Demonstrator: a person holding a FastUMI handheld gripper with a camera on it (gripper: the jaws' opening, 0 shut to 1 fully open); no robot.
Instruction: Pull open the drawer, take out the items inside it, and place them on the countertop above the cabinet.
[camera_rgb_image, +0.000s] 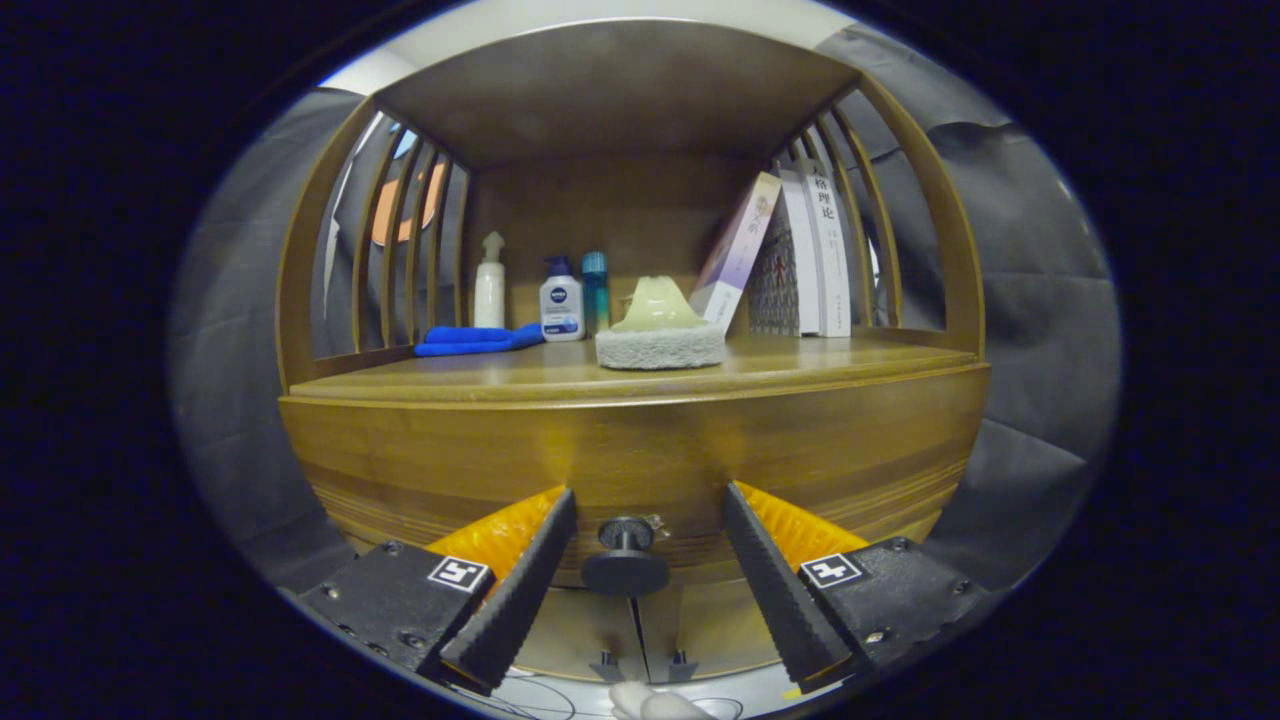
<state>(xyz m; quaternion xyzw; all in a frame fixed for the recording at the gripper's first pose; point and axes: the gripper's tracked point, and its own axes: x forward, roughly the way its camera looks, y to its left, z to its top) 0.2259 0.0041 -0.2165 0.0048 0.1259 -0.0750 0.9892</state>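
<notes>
Gripper view: gripper (648, 500) held level with the drawer front (640, 450), fingers spread wide, likely to straddle the round knob (626, 558). Knob centred between the fingertips, touched by neither. Drawer closed flush. On the countertop (560, 375) above: sponge (660, 335), blue cloth (475, 340), bottles (545, 295), leaning books (790, 255).

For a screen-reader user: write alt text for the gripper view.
The open gripper straddles the closed drawer's round knob, its fingers apart on either side. Above, the cabinet countertop holds a sponge, a blue cloth, three bottles and leaning books.
</notes>
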